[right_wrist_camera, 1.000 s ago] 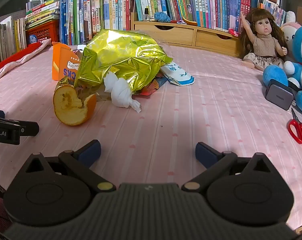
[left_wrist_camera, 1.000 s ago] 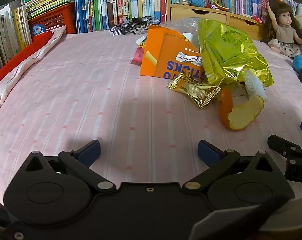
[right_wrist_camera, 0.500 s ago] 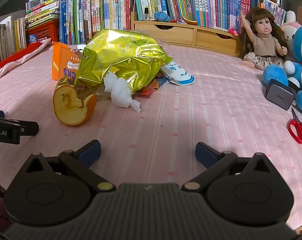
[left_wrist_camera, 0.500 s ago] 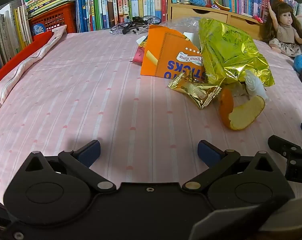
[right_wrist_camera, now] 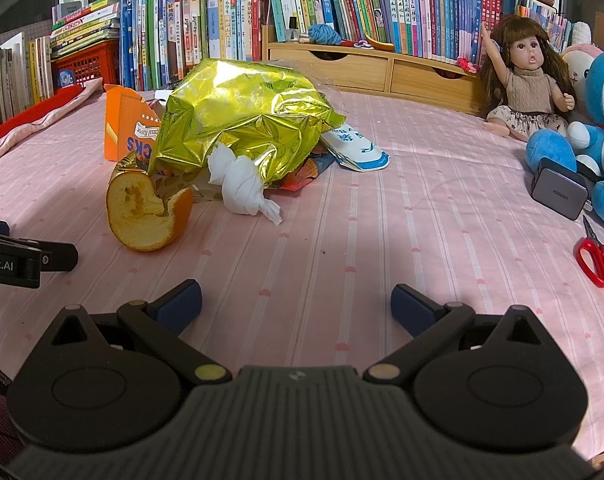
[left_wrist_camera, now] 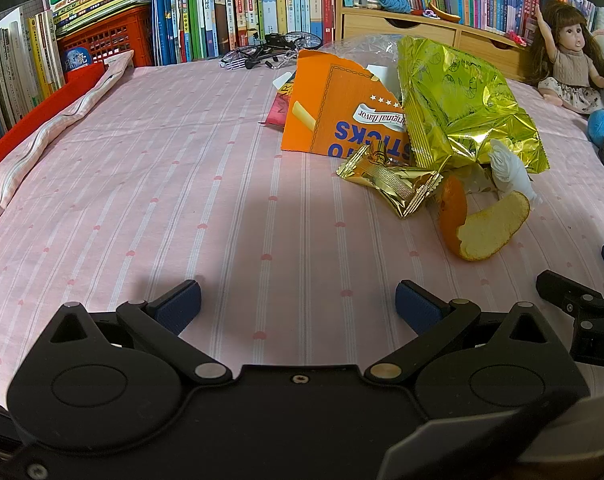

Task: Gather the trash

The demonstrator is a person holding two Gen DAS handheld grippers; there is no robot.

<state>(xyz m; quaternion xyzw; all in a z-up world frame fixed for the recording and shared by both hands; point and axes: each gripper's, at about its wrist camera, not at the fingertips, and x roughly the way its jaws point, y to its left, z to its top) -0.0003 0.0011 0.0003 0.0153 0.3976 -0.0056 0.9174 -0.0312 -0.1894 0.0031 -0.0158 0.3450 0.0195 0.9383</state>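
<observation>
A heap of trash lies on the pink striped cloth [left_wrist_camera: 141,200]: an orange snack box [left_wrist_camera: 334,112] [right_wrist_camera: 123,128], a big yellow-green foil bag [left_wrist_camera: 462,108] [right_wrist_camera: 241,124], a small gold wrapper [left_wrist_camera: 394,184], an orange peel [left_wrist_camera: 478,228] [right_wrist_camera: 145,216], a twisted white tissue [left_wrist_camera: 510,172] [right_wrist_camera: 241,188] and a white-and-blue packet [right_wrist_camera: 354,148]. My left gripper [left_wrist_camera: 297,308] is open and empty, short of the pile and to its left. My right gripper [right_wrist_camera: 295,306] is open too, nothing between its fingers, in front of the tissue.
Books line the back, with a red crate [left_wrist_camera: 97,40], a wooden drawer unit [right_wrist_camera: 382,68] and a toy bicycle [left_wrist_camera: 269,48]. A doll [right_wrist_camera: 530,80], blue plush toy [right_wrist_camera: 598,120], grey charger [right_wrist_camera: 558,194] and red scissors [right_wrist_camera: 598,258] sit at the right. A folded red-and-pink cloth [left_wrist_camera: 41,120] lies at the left.
</observation>
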